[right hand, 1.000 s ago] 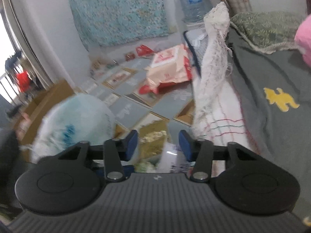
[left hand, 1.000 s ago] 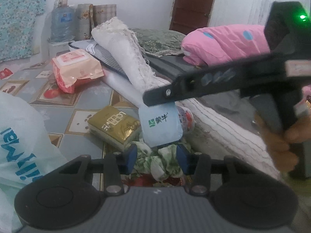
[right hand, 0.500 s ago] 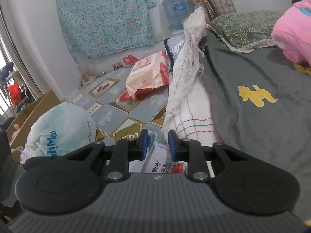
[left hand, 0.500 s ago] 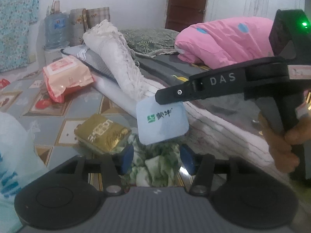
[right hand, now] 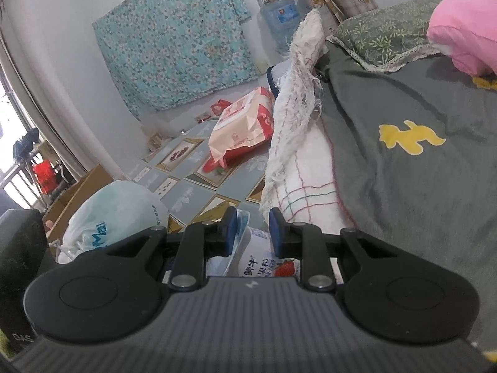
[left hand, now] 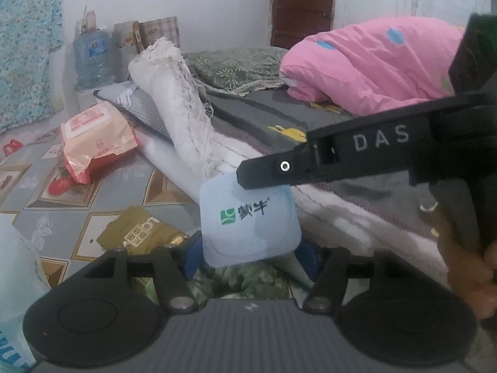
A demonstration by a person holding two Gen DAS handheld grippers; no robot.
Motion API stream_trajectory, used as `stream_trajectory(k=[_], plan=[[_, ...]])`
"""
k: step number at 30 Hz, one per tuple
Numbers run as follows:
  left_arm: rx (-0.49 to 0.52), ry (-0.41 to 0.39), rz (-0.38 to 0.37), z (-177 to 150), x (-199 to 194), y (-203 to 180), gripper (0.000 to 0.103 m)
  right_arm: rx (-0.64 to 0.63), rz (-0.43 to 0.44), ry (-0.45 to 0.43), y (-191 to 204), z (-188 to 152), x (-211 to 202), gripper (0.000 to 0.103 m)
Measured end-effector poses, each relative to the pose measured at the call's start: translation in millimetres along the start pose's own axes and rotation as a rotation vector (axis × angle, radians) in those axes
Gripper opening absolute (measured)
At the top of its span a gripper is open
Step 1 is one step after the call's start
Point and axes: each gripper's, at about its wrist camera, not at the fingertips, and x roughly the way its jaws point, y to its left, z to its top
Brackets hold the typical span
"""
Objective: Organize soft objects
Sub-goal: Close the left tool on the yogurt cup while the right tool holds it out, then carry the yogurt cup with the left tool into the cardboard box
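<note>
While the left gripper point(left hand: 248, 256) has its jaws opening, with the light-blue lid of a yogurt cup point(left hand: 248, 220) hanging between its blue pads and no pad seen pressing on it, the right gripper point(right hand: 252, 227) is closed tight on that cup point(right hand: 264, 261), gripping it near the rim so the strawberry label shows just below its fingers point(right hand: 228, 228). In the left view the right gripper's black finger marked DAS reaches in from the right across the top of the lid, a hand point(left hand: 466, 248) on its handle at the far right edge. Under the cup lies a green leafy cloth point(left hand: 248, 279) on the tiled floor point(left hand: 130, 183). Just left of it sits a gold packet point(left hand: 139, 233), and a white plastic bag point(right hand: 115, 214) bulges at the left. Farther back on the floor lies a peach-and-red wipes pack point(left hand: 96, 133). A frayed white towel point(left hand: 183, 108) hangs over the edge of the bed point(right hand: 419, 186), whose grey cover bears a yellow figure. Beyond are a green pillow point(left hand: 239, 65) and a pink quilt point(left hand: 372, 62), then a water bottle point(left hand: 93, 59) against the wall
</note>
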Motion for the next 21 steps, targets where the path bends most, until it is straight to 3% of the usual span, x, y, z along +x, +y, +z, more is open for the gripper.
stream_trajectory(k=[8,11,15,21], plan=[[-0.094,-0.076,-0.024,6,-6,9,0.062,0.053,0.164,0.004,-2,-4,-3,0.021],[-0.081,-0.085,-0.016,7,-4,7,0.062,0.033,0.133,0.008,2,-4,-1,0.021],[-0.059,-0.081,-0.007,6,-4,5,0.062,0.115,0.123,0.018,-11,-3,-1,0.021],[-0.073,-0.068,-0.023,7,-4,11,0.061,0.229,0.193,0.043,-27,-4,-2,0.022]])
